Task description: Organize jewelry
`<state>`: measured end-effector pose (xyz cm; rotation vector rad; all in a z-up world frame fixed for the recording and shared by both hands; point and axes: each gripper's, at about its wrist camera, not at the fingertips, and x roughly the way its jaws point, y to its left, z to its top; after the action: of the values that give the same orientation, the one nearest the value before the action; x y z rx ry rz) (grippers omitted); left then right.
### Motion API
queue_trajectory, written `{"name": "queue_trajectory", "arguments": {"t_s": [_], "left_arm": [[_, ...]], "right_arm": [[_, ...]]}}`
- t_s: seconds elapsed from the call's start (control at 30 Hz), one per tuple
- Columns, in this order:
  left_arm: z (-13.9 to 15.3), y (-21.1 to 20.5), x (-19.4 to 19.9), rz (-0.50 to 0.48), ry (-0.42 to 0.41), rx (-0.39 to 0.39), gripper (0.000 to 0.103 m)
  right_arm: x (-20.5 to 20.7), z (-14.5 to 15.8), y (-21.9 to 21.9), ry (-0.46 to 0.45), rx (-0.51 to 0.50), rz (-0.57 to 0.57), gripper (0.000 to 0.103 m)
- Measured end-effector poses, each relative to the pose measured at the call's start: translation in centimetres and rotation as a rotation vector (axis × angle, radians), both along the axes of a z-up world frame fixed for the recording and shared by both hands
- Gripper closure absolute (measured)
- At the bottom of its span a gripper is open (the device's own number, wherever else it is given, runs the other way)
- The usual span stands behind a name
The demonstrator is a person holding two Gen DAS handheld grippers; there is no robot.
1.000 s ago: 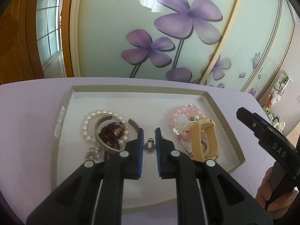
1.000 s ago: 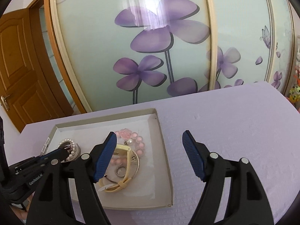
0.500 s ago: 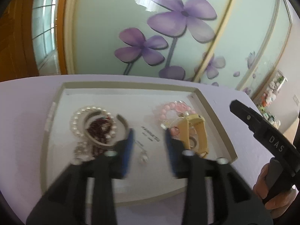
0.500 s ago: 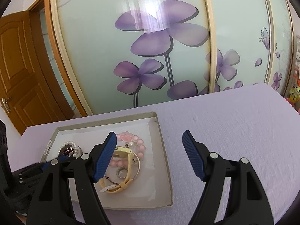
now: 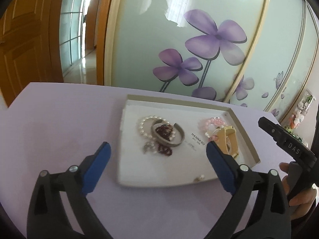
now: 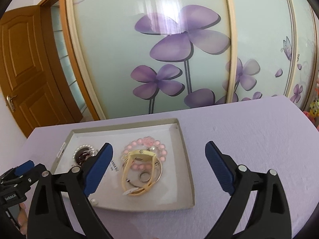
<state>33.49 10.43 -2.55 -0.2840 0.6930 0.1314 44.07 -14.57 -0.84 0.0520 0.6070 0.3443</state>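
1. Now that my left gripper point(image 5: 157, 159) has spread its jaws wide, a second after they were pinched almost shut around a small clear bead pendant, it holds nothing and has drawn back from the shallow white cardboard tray point(image 5: 244, 131).
2. Near the front edge of that tray I see a tiny pale pearl-like piece point(image 5: 199, 177), also visible in the right wrist view point(image 6: 93, 201); I judge it to be the released pendant, though it is too small to be sure.
3. My right gripper point(image 6: 158, 163) hangs above the tray's near right part with its jaws wide as before, empty, and it has barely shifted over the last second.
4. Inside the tray, the jewelry sits in two clusters well apart: the white pearl bracelet point(image 5: 146, 126), grey metal open cuff point(image 5: 169, 137) and dark red beaded strand point(image 5: 164, 132) on the left; the pink bead bracelet point(image 5: 212, 122) and yellow-strapped watch point(image 5: 229, 141) on the right, the watch lying over the pink beads.
5. With that, I read one small item as newly placed, and everything I can see is in the tray on the lavender worktop point(image 6: 249, 131), none left outside.
6. Next, I would only check for stragglers out of view.
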Motion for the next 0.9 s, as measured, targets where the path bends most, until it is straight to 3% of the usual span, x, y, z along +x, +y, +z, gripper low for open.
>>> {"name": "queue_trajectory", "arguments": {"t_s": [0.13,0.3,0.5,0.7,0.9], "left_arm": [[0.3,-0.1,-2.0,-0.006,-0.027,0.008,0.004],[0.9,-1.4,-5.2,-0.015,-0.085,0.091,0.002],[1.8,-2.7,-9.6,0.04,-0.206,0.151,0.002],[2.1,-3.6,-11.9,-0.005,-0.231,0.139,0.002],[1.8,-3.5,-12.7,-0.047,-0.232,0.06,0.002]], "right_arm": [[-1.6,0.2,-0.1,0.01,0.026,0.032,0.002],[-4.3,0.3,0.1,-0.015,0.022,0.076,0.001],[-9.4,0.3,0.0,-0.134,0.038,0.116,0.001],[-11.9,0.2,-0.2,-0.092,0.05,0.117,0.001],[-14.1,0.4,-0.1,-0.167,0.001,0.092,0.001]]}}
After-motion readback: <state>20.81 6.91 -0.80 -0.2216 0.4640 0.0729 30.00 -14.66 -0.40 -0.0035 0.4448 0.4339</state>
